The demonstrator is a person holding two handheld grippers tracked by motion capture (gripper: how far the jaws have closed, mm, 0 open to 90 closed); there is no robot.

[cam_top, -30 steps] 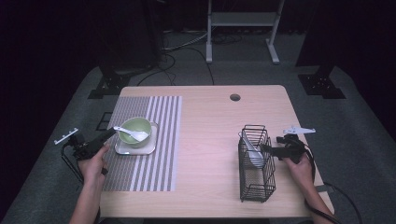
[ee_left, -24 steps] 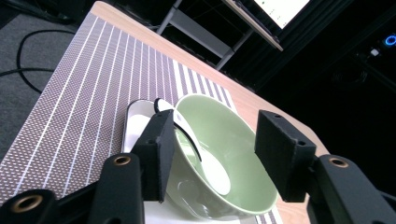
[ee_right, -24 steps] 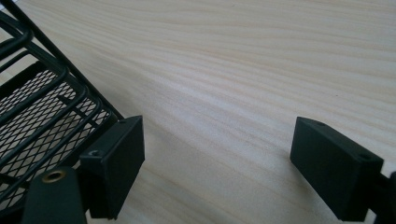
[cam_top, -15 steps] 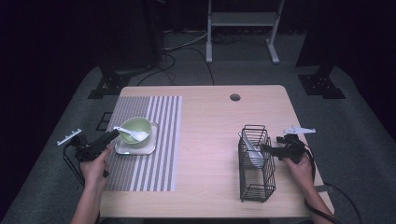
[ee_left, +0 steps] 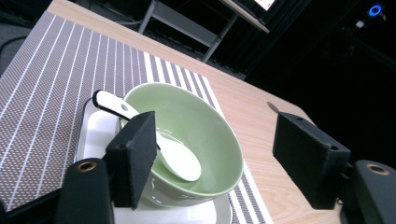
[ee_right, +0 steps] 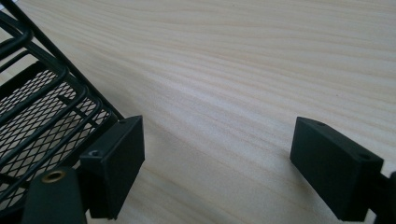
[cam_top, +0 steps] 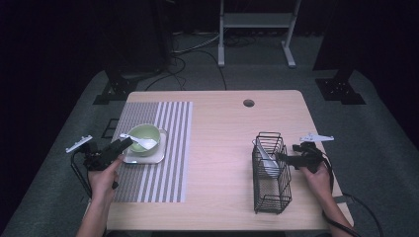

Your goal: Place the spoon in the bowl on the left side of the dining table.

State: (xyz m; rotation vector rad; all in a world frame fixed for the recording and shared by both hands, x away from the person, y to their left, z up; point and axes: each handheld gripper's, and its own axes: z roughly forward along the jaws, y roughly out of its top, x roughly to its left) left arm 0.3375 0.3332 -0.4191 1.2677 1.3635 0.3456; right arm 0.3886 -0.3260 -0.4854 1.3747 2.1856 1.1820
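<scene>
A green bowl (cam_top: 146, 134) (ee_left: 196, 140) stands on a white square plate (cam_top: 148, 158) (ee_left: 93, 135) on the striped placemat (cam_top: 168, 148). A white spoon (cam_top: 140, 142) (ee_left: 180, 161) lies in the bowl with its handle over the rim. My left gripper (cam_top: 121, 146) (ee_left: 219, 161) hovers at the bowl's left side; its jaws have just been opening and stand open, pressing on nothing. My right gripper (cam_top: 285, 158) (ee_right: 217, 172) stays open low over bare wood, beside the right wall of a black wire basket (cam_top: 269, 192) (ee_right: 42, 116).
A white piece of tableware (cam_top: 267, 159) leans inside the basket. The wooden table (cam_top: 222, 148) has a round cable hole (cam_top: 248, 103) near its far edge. Cables trail from both grippers off the table's sides.
The left gripper's jaws have spread wider and the hand has shifted and lifted slightly by the bowl. The spoon stays in the bowl. The right hand has not moved.
</scene>
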